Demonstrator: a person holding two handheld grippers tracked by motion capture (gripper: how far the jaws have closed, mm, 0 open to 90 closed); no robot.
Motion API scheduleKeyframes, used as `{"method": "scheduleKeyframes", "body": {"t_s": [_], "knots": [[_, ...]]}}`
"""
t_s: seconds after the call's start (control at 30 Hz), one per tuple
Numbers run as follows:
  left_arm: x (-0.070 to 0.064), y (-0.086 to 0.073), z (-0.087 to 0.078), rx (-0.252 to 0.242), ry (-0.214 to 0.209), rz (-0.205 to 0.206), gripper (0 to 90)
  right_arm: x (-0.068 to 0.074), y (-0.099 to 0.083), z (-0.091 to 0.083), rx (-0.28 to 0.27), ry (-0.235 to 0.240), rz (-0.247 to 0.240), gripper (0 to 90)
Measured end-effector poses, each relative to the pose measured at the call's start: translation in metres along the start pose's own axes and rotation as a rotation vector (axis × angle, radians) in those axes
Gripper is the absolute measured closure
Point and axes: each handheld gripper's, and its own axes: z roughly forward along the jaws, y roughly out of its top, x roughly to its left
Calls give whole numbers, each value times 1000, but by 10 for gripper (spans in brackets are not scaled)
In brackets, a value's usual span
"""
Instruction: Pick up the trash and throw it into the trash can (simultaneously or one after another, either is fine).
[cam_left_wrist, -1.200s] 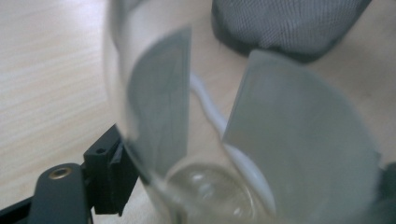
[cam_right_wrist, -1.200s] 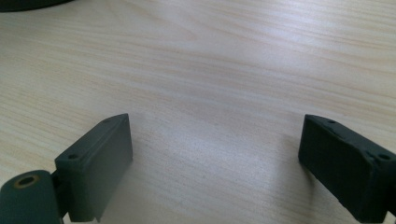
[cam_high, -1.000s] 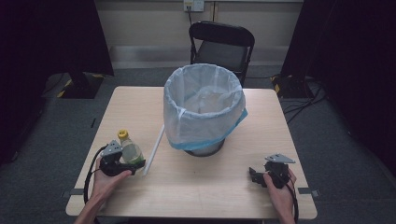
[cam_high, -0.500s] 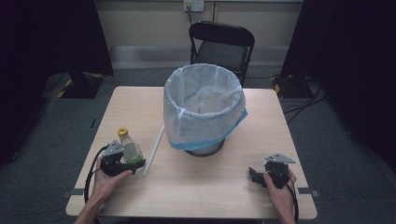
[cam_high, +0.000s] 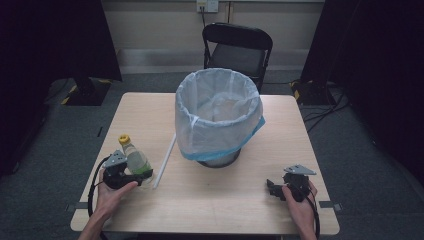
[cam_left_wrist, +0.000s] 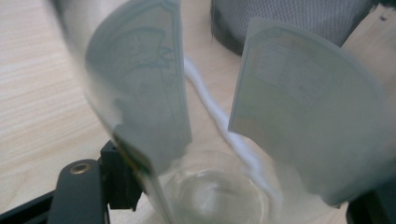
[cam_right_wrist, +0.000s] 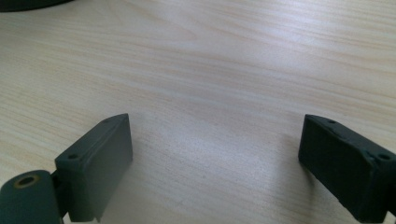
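A clear plastic bottle (cam_high: 136, 159) with a yellow cap (cam_high: 124, 139) stands upright near the table's front left. My left gripper (cam_high: 139, 175) is shut on its lower part, held by a hand. In the left gripper view the bottle (cam_left_wrist: 299, 107) with its pale label sits between the two black jaws. My right gripper (cam_high: 273, 188) rests open at the front right of the table, nothing between its fingers (cam_right_wrist: 100, 154), with bare wood under it.
A bin (cam_high: 218, 117) lined with a white bag stands mid-table. A thin white stick (cam_high: 165, 160) lies between bottle and bin, also in the left gripper view as a white stick (cam_left_wrist: 219, 116). A black chair (cam_high: 237, 50) stands beyond the wooden table (cam_high: 210, 205).
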Motion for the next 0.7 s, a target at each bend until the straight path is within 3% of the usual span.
{"method": "scheduleKeyframes", "body": {"t_s": [0.2,0.23,0.53,0.7], "knots": [[1,5,-4,-28,-15,-30,283,0,0,0,0,0,0,89],[-2,7,-4,-19,3,0,282,0,0,0,0,0,0,89],[-6,32,-8,-82,-37,3,283,0,0,0,0,0,0,89],[-11,43,-11,-95,-33,23,283,0,0,0,0,0,-1,90]]}}
